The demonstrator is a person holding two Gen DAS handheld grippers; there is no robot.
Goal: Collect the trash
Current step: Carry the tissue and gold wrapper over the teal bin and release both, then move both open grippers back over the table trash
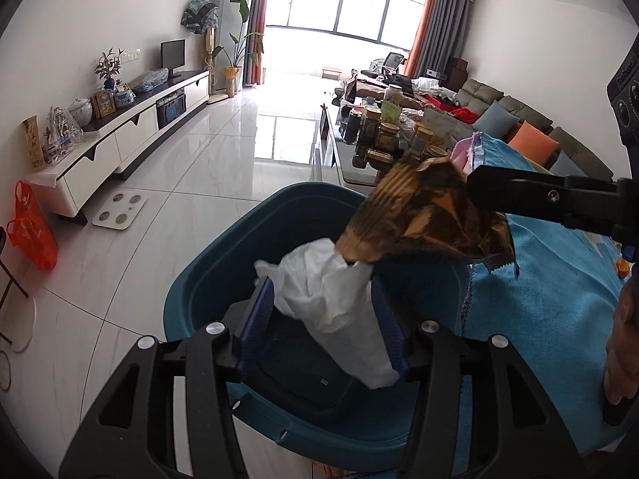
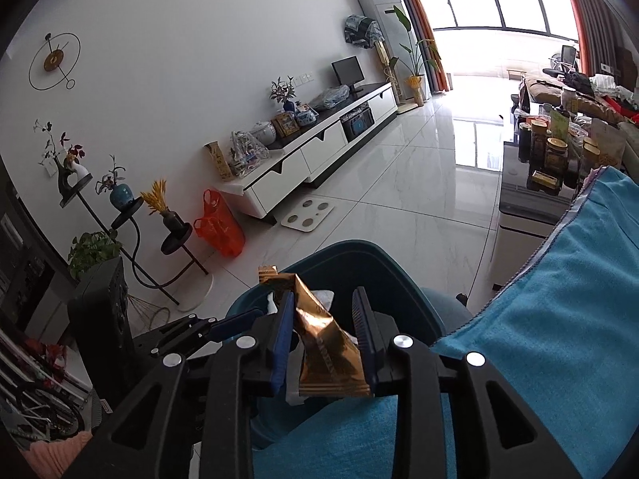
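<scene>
- Both pieces of trash are over the bin (image 1: pixel 199 291) right now, so this looks like the drop-off end of a run.
- The left gripper (image 1: pixel 325 319) has a crumpled white tissue (image 1: pixel 331 311) between its fingers (image 1: pixel 261 319); the fingers are spread, the tissue leans on the right one and hangs over the bin's mouth.
- It looks let go or nearly so, but it is not down inside the bin yet.
- The right gripper (image 2: pixel 325 339) has a shiny brown-and-gold wrapper (image 2: pixel 327 351) between fingers (image 2: pixel 281 343) that stand partly apart; the wrapper touches both blue pads, and I cannot tell whether they pinch it.
- In the left view that wrapper sits above the tissue, at the bin's right rim, just beside the blue cloth (image 1: pixel 551 287) on the desk (image 1: pixel 351 167).
- Both grippers tilt forward and down toward the bin, the right one coming in from the cloth side, the left one straight over the opening.
- What's left, by my reading: both bits have to drop in; the cloth shows no other loose trash, though much of it is hidden.
</scene>
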